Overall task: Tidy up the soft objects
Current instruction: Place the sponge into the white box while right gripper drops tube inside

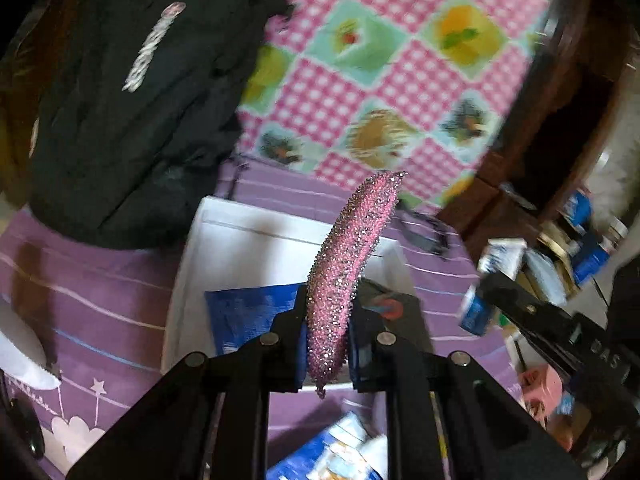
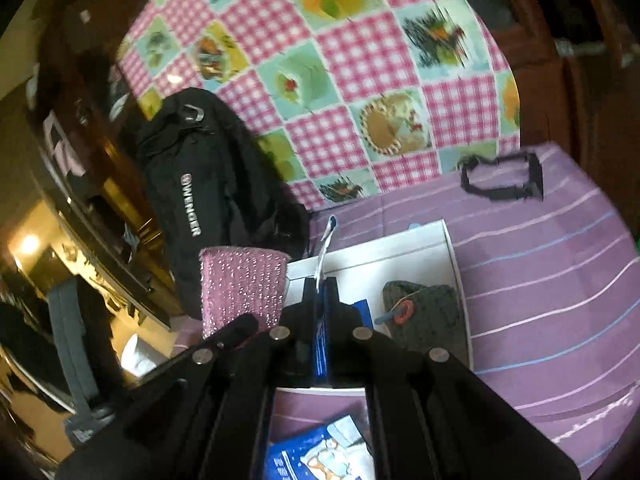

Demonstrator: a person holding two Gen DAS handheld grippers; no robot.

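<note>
1. Left gripper [image 1: 326, 336]: jaws clenched on a pink glittery scrubbing pad [image 1: 352, 268], gripped edge-on at its lower part; the rest sticks up and forward past the fingertips.
2. Same pad in the right wrist view [image 2: 244, 288]: broad face showing, hanging just beside the left edge of the white shallow cardboard box [image 2: 448, 240].
3. Right gripper [image 2: 320, 292]: jaws pressed together on a thin blue-and-white flat packet [image 2: 325, 248], held edge-on; its top end rises above the fingertips.
4. White box [image 1: 224, 240] lies on the purple striped bedsheet [image 2: 540, 280], below both grippers. Inside: a grey knitted piece with a small orange and blue item on it [image 2: 420, 312], and a blue flat sheet [image 1: 248, 316].
5. Black backpack with white lettering [image 2: 192, 184] lies on the sheet past the box's far left corner.
6. Pink-checked patchwork cloth with picture squares [image 2: 340, 72] lies beyond the sheet's far edge.
7. Blue-and-white printed packet [image 2: 320, 452] lies on the sheet near the box's near edge.
</note>
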